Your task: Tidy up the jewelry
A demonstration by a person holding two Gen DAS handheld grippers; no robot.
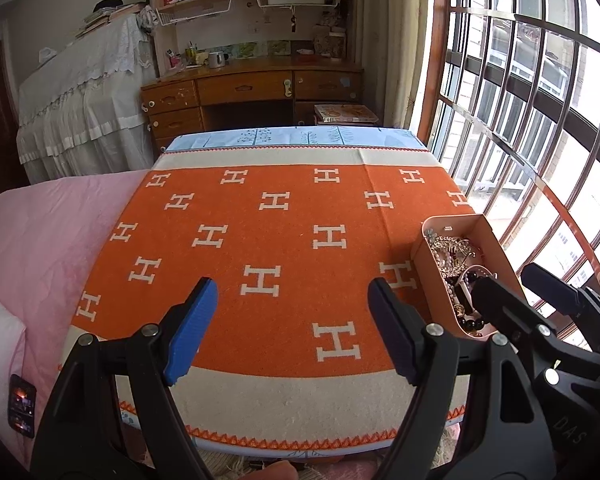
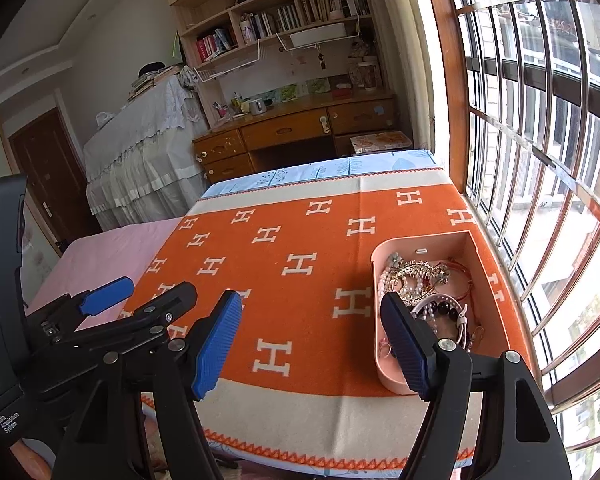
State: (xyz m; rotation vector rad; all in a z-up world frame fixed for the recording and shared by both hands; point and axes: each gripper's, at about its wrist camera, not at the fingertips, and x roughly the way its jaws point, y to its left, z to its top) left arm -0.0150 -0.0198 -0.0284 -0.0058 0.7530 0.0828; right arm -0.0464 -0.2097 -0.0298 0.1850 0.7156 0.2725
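Note:
A pink open box [image 2: 424, 242] stands on the right side of the orange cloth with white H marks [image 2: 308, 320], near the window. It holds a tangle of jewelry [image 2: 414, 276]: pearl strands, gold pieces, dark beads. My right gripper [image 2: 311, 300] is open above the cloth, its right finger in front of the box's near left wall, nothing between the pads. My left gripper [image 1: 291, 292] is open over the cloth's near middle, empty. In the left wrist view the box [image 1: 456, 228] sits at right, with the right gripper [image 1: 514, 280] over its near end.
A pink bed [image 1: 52, 232] borders the table on the left, with a phone [image 1: 21, 405] lying on it. A barred window [image 2: 540, 160] runs along the right edge. A wooden desk [image 1: 252, 84] and bookshelves stand beyond the table's far edge.

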